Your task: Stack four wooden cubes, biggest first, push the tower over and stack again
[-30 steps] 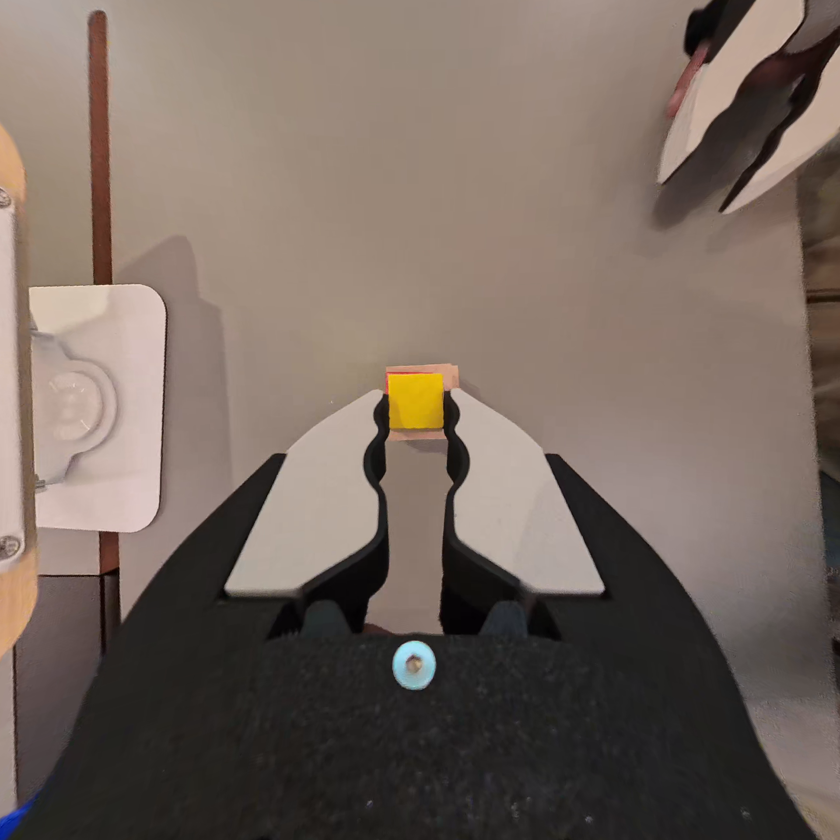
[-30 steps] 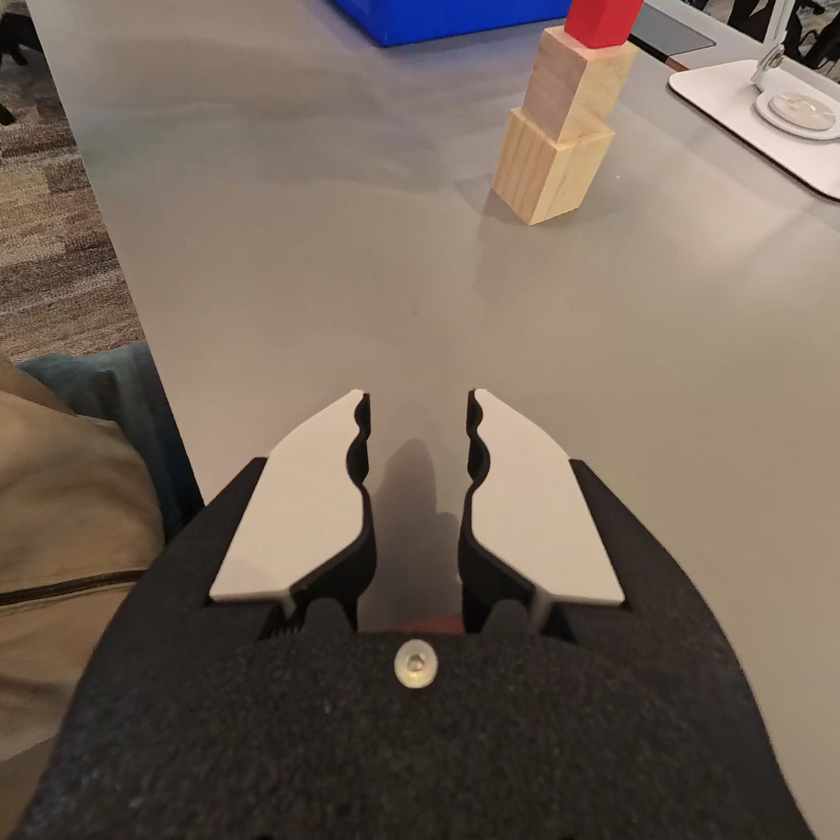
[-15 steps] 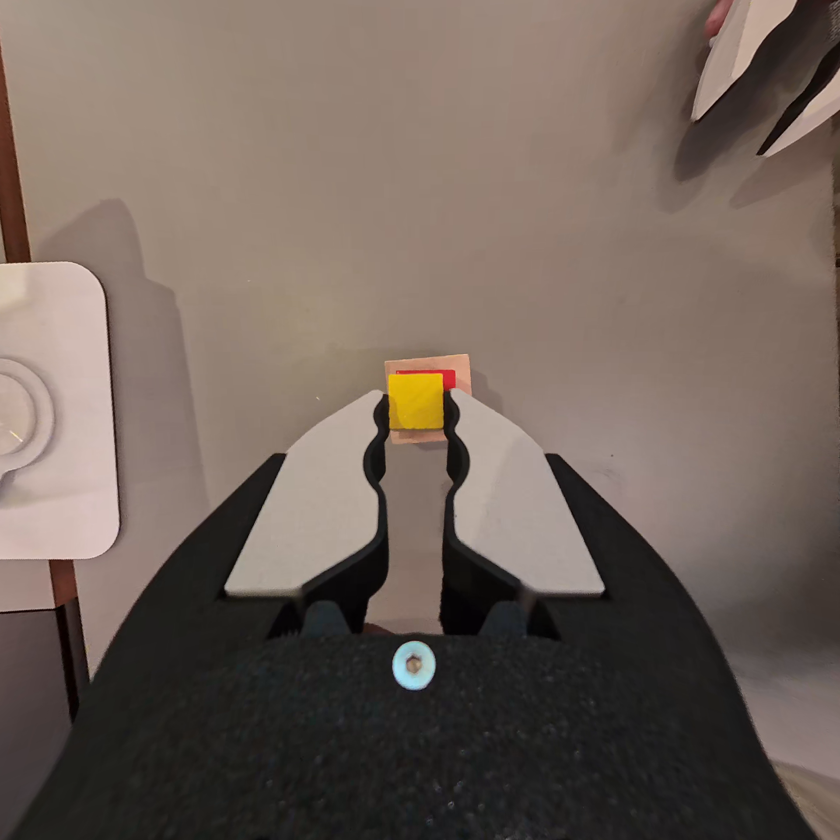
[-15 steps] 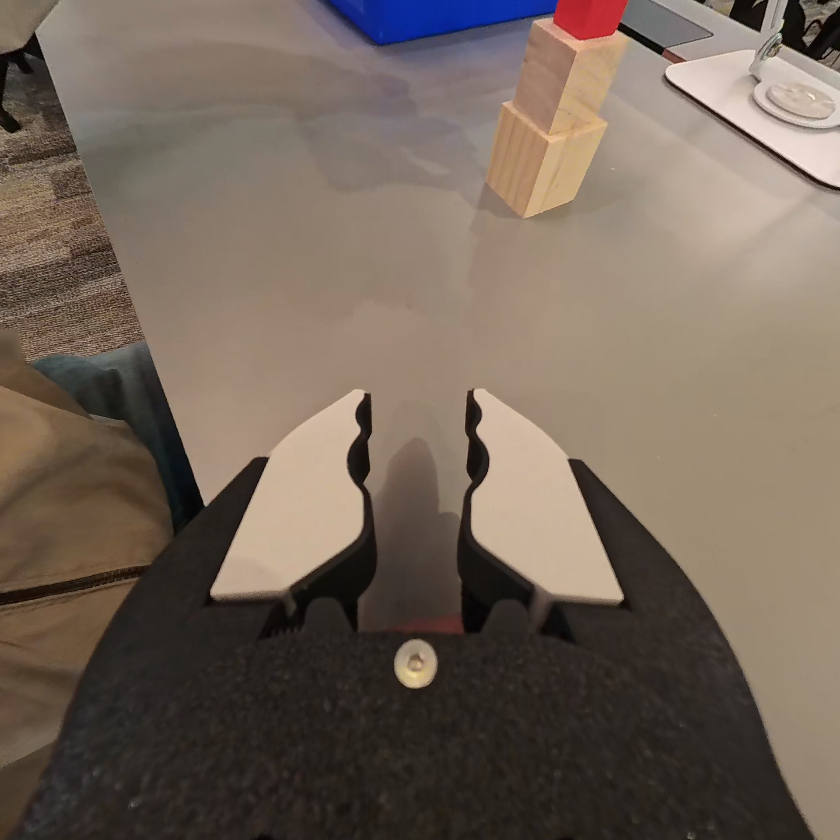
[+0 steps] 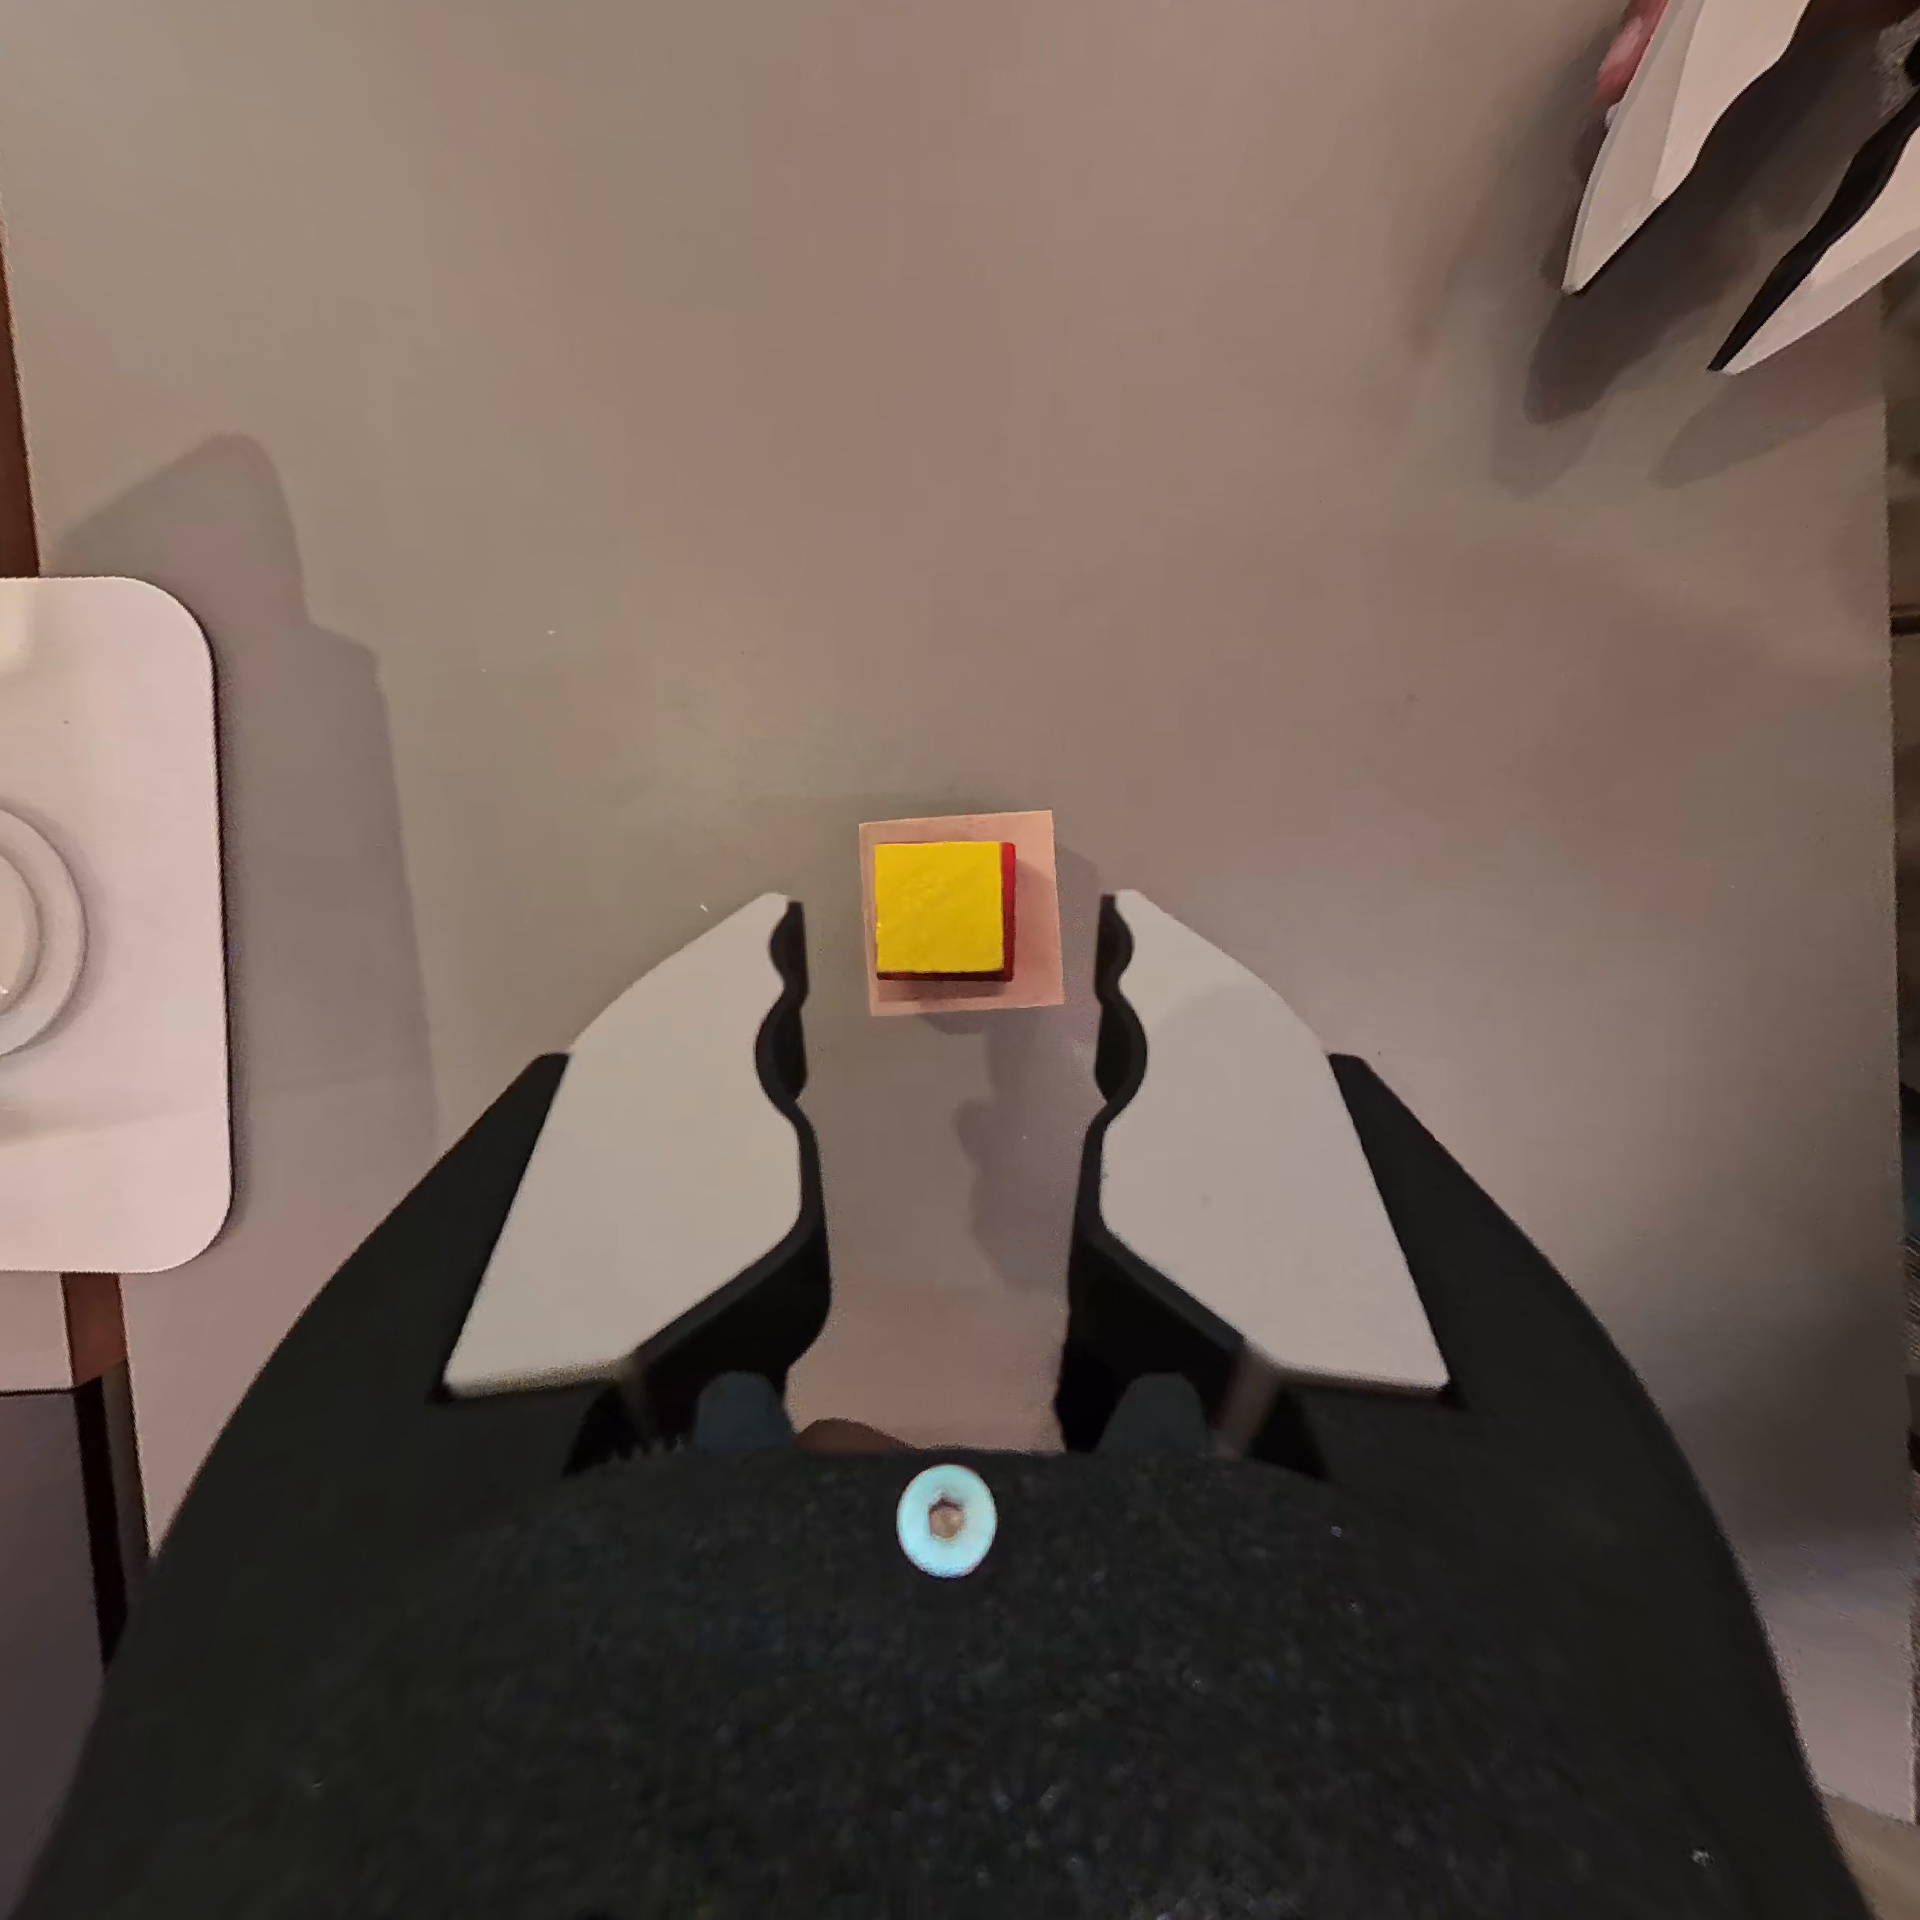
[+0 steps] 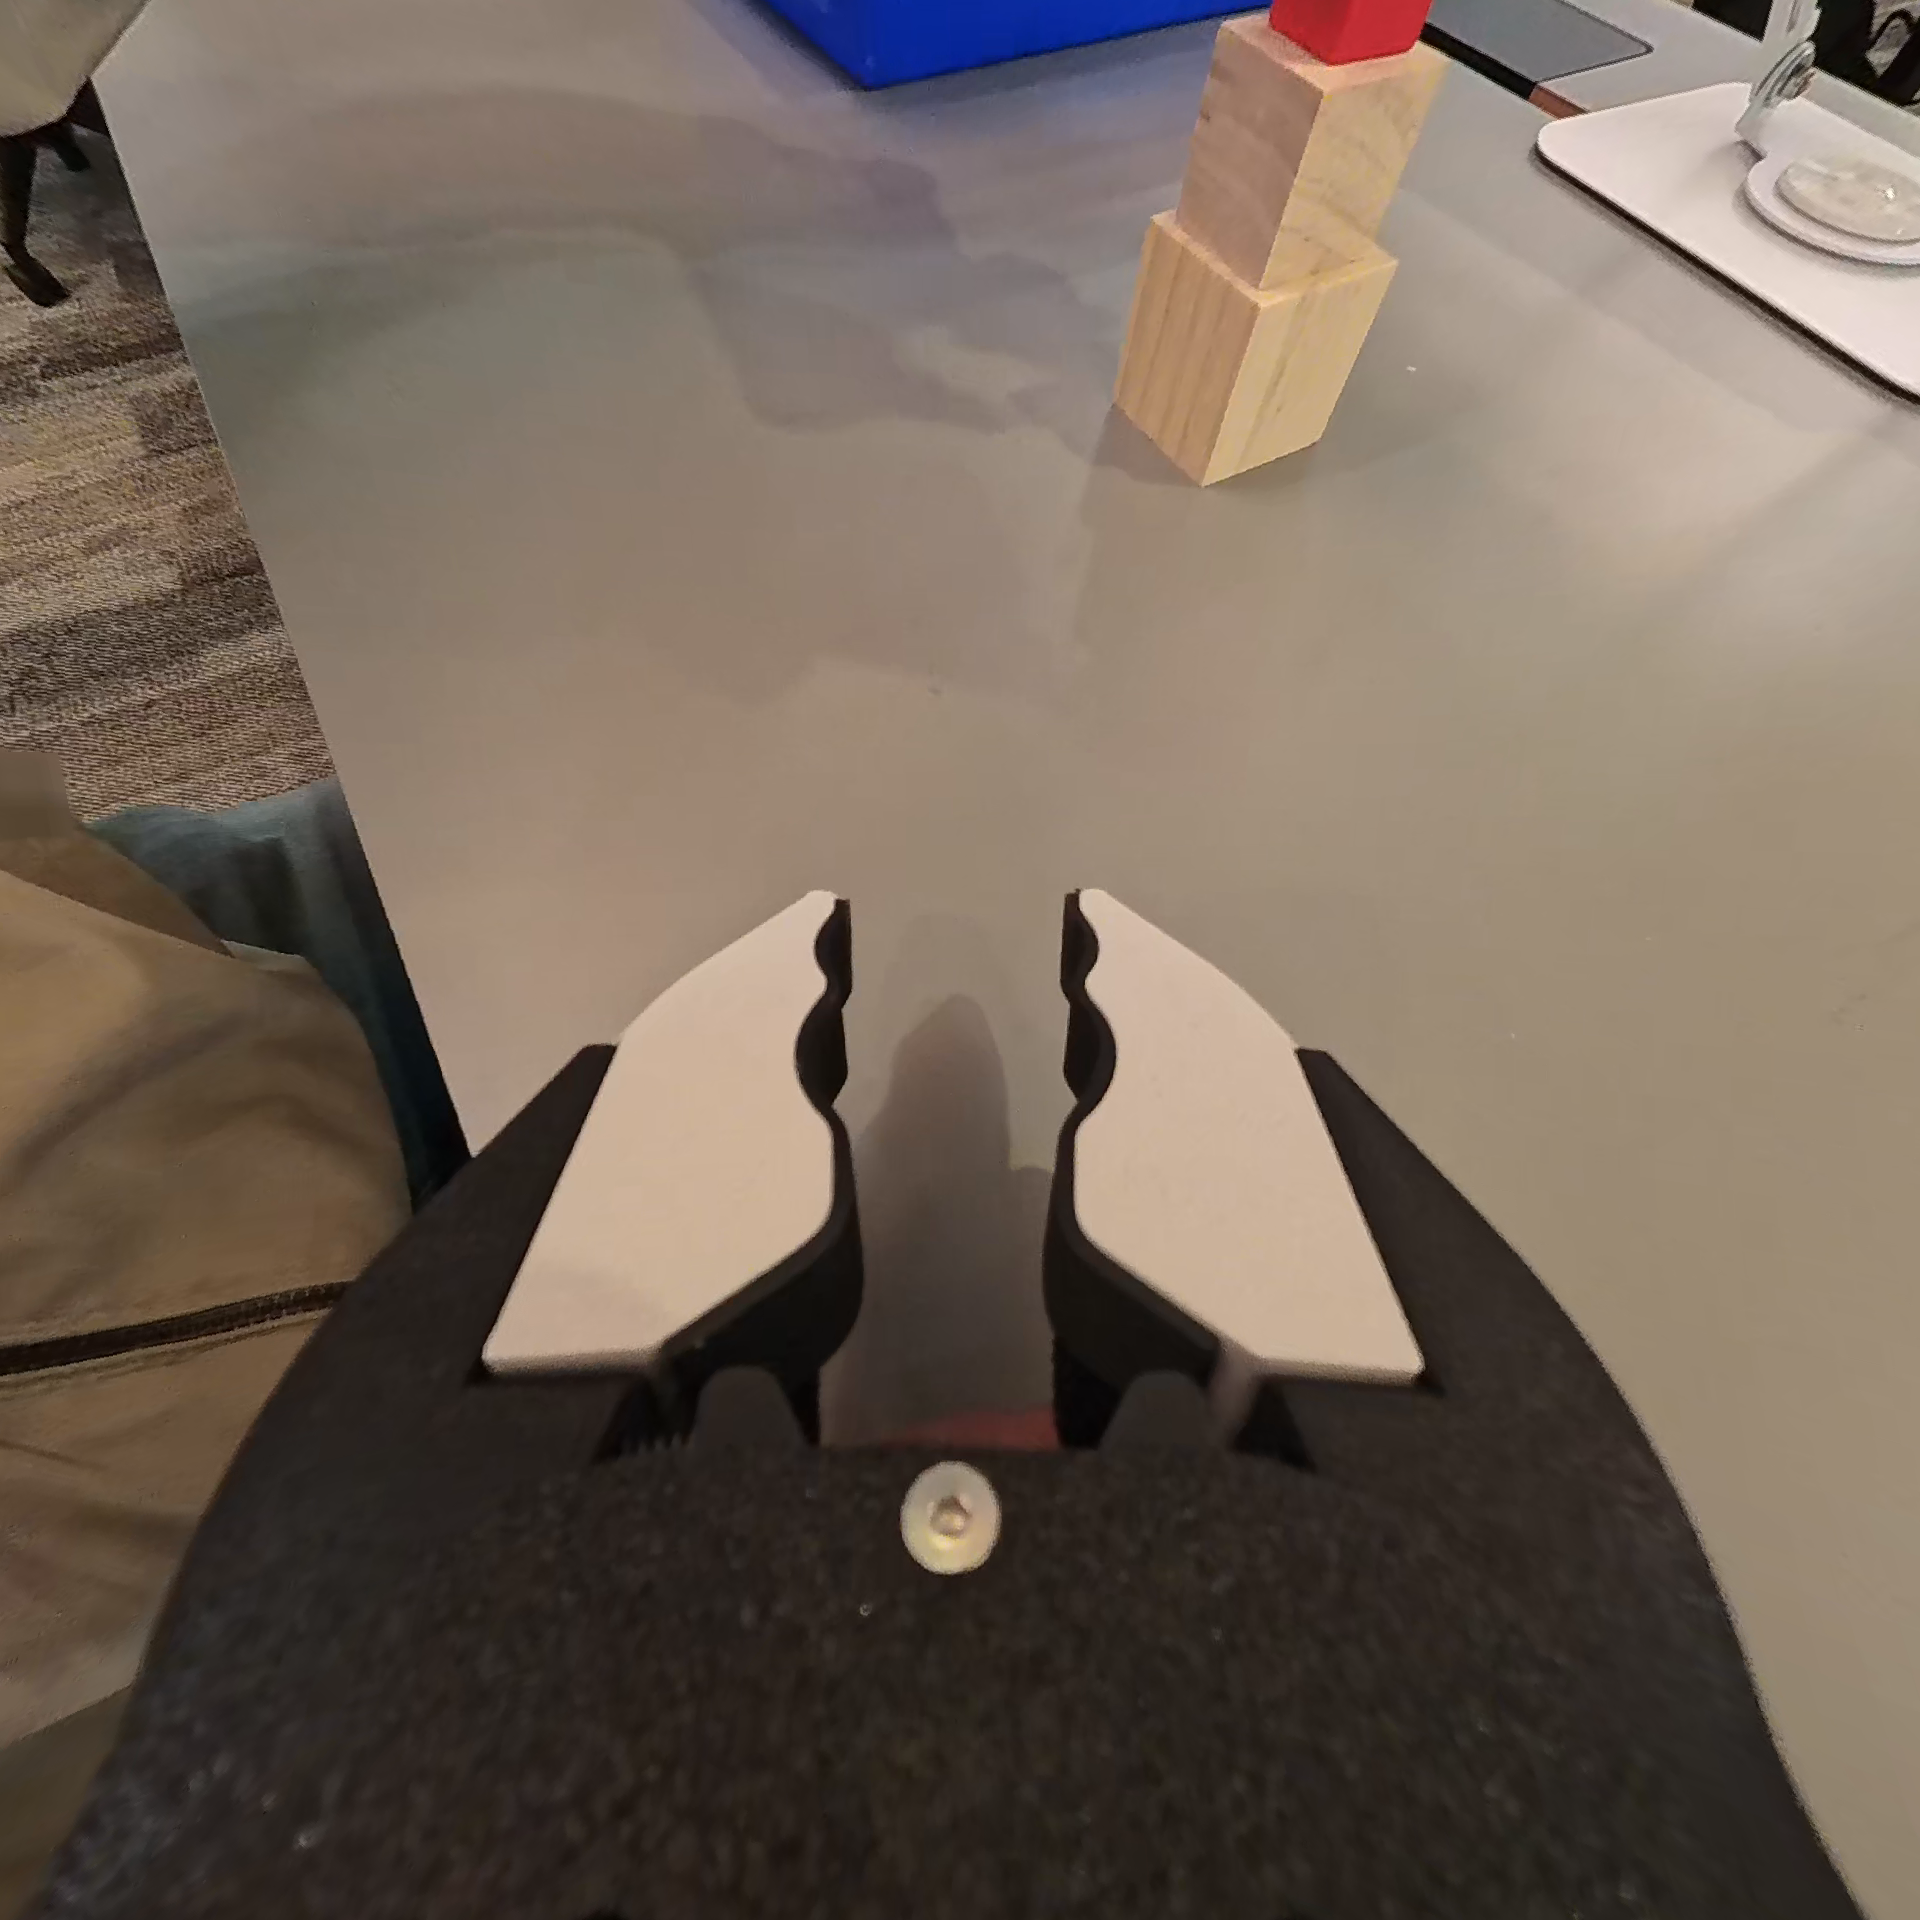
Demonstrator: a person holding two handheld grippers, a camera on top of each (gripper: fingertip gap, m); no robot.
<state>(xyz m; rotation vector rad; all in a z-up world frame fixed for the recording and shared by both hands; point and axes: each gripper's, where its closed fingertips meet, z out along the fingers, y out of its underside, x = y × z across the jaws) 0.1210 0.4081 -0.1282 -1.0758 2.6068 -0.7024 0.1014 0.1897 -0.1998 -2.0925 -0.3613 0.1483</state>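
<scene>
Directly above the yellow cube – left claw spread, empty

From straight above, the yellow cube hides all but a sliver of the red cube, and the lowest cube cannot be seen. In the right wrist view the frame's top edge crops the red cube. The right tool is cut off at the upper right corner.
</scene>
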